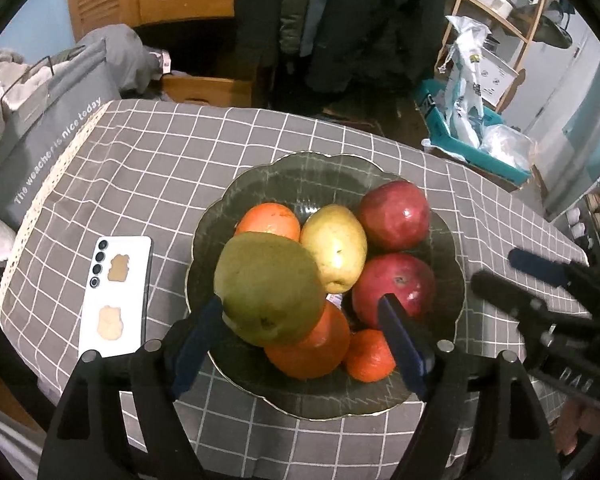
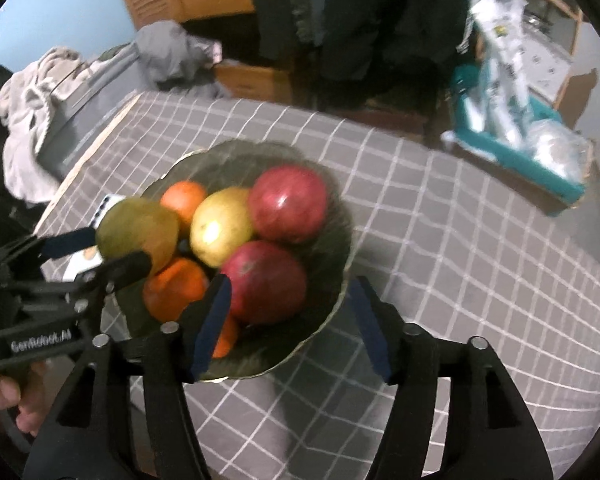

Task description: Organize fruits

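Note:
A dark glass bowl (image 1: 440, 392) (image 2: 340, 280) stands on the checked tablecloth. It holds two red apples (image 1: 394, 216) (image 2: 288, 204), a yellow pear (image 1: 336, 248) (image 2: 220, 226), and oranges (image 1: 270, 220) (image 2: 182, 198). A green pear (image 1: 270, 288) (image 2: 138, 232) rests on top of an orange (image 1: 312, 348), between the wide-open fingers of my left gripper (image 1: 300, 312); its left pad touches the pear, the right pad stands clear. My right gripper (image 2: 288, 300) is open and empty over the bowl's near right rim.
A white phone (image 1: 116, 292) lies left of the bowl. A grey bag (image 1: 48, 140) and clothes sit at the table's left edge. A teal box with plastic bags (image 1: 472, 128) (image 2: 516, 136) stands on the floor beyond the table. My right gripper shows at the right of the left wrist view (image 1: 540, 292).

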The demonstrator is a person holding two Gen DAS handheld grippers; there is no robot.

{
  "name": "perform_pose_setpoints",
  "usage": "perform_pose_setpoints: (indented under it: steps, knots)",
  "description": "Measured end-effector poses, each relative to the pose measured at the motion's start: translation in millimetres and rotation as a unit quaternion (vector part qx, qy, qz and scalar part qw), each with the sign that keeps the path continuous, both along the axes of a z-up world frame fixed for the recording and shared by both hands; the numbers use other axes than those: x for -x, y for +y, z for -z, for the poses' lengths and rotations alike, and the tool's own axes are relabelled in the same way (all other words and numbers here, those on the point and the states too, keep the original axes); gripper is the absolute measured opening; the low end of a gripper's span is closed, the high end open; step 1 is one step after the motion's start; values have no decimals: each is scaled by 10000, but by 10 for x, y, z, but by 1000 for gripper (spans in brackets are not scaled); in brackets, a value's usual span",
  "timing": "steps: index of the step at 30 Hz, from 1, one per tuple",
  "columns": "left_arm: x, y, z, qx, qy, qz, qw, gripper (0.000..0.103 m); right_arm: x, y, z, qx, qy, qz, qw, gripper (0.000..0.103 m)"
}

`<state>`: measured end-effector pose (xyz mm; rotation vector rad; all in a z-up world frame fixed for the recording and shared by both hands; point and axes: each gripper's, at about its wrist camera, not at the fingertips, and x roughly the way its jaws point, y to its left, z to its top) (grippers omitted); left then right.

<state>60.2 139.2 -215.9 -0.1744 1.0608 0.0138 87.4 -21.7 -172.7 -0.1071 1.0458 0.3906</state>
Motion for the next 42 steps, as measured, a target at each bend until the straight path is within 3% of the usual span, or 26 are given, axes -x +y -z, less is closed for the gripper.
perform_pose_setpoints:
  steps: [10, 19, 32, 42]
  knots:
    - [96, -53, -307, -29, -375, -19, 9993, 82, 65, -156, -522, 216, -885, 404, 9950, 73]
    - [229, -163, -817, -86, -1013, 17, 9948, 87, 203, -408, -1013, 154, -1502, 731, 9858, 81]
    - [412, -477, -1395, -206, -1713, 264, 9846, 100, 459, -790, -1450, 95, -1975, 1044, 9747, 82]
    - [490, -619, -1666, -206, -1986, 293, 9794, 103, 638, -1040, -1697, 170, -2335, 1272, 9638, 82]
